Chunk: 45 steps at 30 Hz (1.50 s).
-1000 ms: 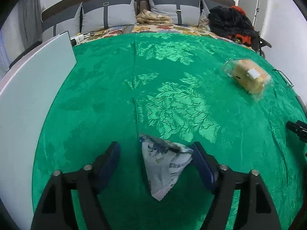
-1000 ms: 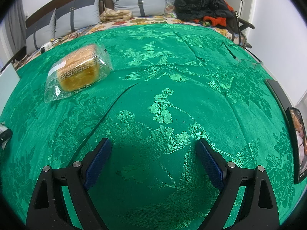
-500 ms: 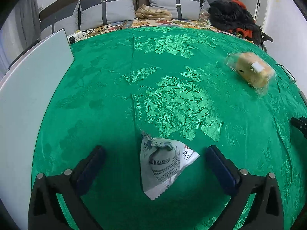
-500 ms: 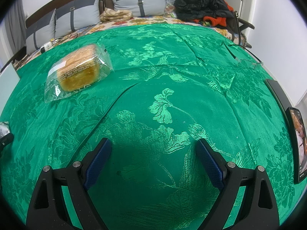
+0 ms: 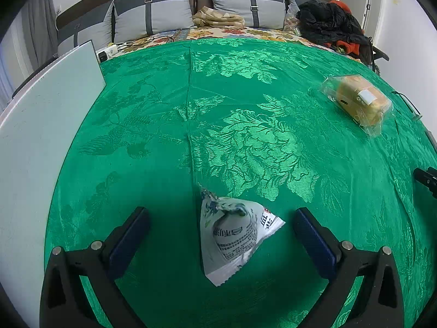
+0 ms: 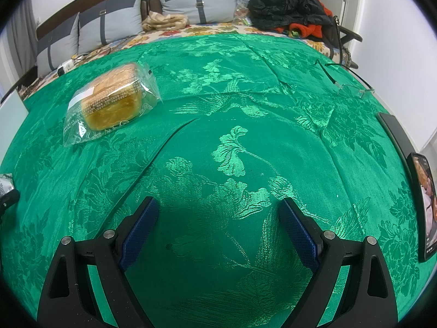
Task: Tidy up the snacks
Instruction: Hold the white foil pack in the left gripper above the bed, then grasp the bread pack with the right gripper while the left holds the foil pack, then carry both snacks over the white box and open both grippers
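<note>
A white pyramid-shaped snack packet (image 5: 232,232) with printed text lies on the green cloth (image 5: 245,136). My left gripper (image 5: 221,216) stands open around it, both blue pads well clear of its sides. A bagged loaf of bread (image 5: 360,104) rests farther off to the right in the left wrist view; in the right wrist view the same loaf (image 6: 109,104) lies at the upper left. My right gripper (image 6: 218,207) is open over bare cloth with nothing between its fingers. The packet's edge (image 6: 5,183) peeks in at the far left of the right wrist view.
A pale board (image 5: 41,136) borders the cloth on the left. A phone (image 6: 423,207) and a dark flat object (image 6: 396,134) lie at the right edge, glasses (image 6: 352,87) behind them. Pillows (image 5: 153,13), a folded blanket (image 5: 218,19) and dark clothes (image 5: 327,24) sit at the back.
My left gripper's jaws have spread wide and let go of the snack packet, which now lies free on the cloth. The right gripper has not moved.
</note>
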Motion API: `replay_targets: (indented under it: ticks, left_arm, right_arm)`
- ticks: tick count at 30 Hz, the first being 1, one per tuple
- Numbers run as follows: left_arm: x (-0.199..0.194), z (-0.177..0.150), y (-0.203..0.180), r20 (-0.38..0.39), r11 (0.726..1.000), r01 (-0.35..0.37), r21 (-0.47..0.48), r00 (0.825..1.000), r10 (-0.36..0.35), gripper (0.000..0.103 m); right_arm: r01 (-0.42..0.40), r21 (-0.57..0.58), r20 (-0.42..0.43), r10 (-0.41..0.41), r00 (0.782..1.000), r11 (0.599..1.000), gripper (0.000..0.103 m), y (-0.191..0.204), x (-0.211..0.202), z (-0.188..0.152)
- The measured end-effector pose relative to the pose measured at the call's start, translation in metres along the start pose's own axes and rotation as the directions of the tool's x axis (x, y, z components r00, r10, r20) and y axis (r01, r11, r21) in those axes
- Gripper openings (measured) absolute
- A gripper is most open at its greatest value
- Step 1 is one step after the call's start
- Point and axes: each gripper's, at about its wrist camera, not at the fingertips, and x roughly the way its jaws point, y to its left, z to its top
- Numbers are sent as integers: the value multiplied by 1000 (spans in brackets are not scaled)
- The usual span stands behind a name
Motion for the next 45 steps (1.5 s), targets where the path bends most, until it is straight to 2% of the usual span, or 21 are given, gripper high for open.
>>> replay_targets:
  ticks: [5,7,8,11,14,17,19,21,25,28,30,32,33,35,36,37,39,42,43,44,45]
  left_arm:
    - [0,0,0,0,1000,0,0,1000,0,103]
    - [0,0,0,0,1000,0,0,1000,0,103]
    - [0,0,0,0,1000,0,0,1000,0,103]
    - [0,0,0,0,1000,0,0,1000,0,103]
    - [0,0,0,1,1000,0,0,1000,0,103]
    - [0,0,0,1,1000,0,-1,1000,0,103]
    - [0,0,0,1,1000,0,-1,1000,0,103]
    - [0,0,0,1,1000,0,-1,1000,0,103]
    - [0,0,0,1,1000,0,-1,1000,0,103]
    - [0,0,0,1,1000,0,-1,1000,0,103]
    - [0,0,0,1,1000,0,-1,1000,0,103]
    - [-1,0,0,2,1000,5,-1,1000,-5,103]
    - [-1,0,0,-5,1000,13,7,1000,-13,102]
    - [-7,0,5,-20,999,55,2,998,-55,91]
    - [-12,-1,9,-10,995,100,-16,995,-101,78]
    - [-17,-1,13,-6,987,155,-43,988,-156,70]
    - [-20,-2,17,-15,973,216,-78,976,-218,68]
    - [-19,-3,1,-27,984,177,8,984,-177,65]
    - [-19,-4,-4,-19,988,146,46,989,-146,41]
    - [-21,-5,-8,0,989,130,74,991,-131,36]
    - [-21,-3,-6,0,986,153,61,988,-153,30]
  right_arm:
    - [-18,15,3,18,1000,1000,92,-1,-1,1]
    - [-128,102,20,126,992,987,92,-7,-8,12]
    - [-187,126,57,181,982,974,91,-6,-15,25]
    - [-240,66,78,235,969,968,91,15,-20,71]
    - [-299,-69,-10,299,954,952,91,52,1,120]
    - [-259,-240,-170,222,960,936,91,97,42,141]
    - [-250,-304,-266,171,949,919,93,118,70,137]
    - [-227,-322,-252,148,956,919,92,127,75,138]
    - [-230,-228,-267,166,949,946,92,125,81,136]
    - [-178,-304,-260,99,960,936,93,138,83,133]
    - [-160,-306,-254,82,964,939,90,141,80,133]
    - [-154,-264,-237,91,967,952,76,135,73,135]
    - [-166,-244,-225,110,968,955,75,132,67,135]
    - [-217,-188,-218,175,960,958,74,123,53,132]
    - [-237,-168,-202,202,958,957,74,118,44,130]
    - [-263,-150,-175,236,956,953,74,112,30,126]
    - [-311,-126,-142,293,945,942,74,102,7,112]
    - [-369,-70,-132,358,924,927,74,89,-10,89]
    - [-382,-50,-132,373,918,923,74,84,-13,82]
    - [-392,-29,-131,386,913,919,74,79,-18,74]
    - [-396,-18,-130,391,911,918,74,76,-22,69]
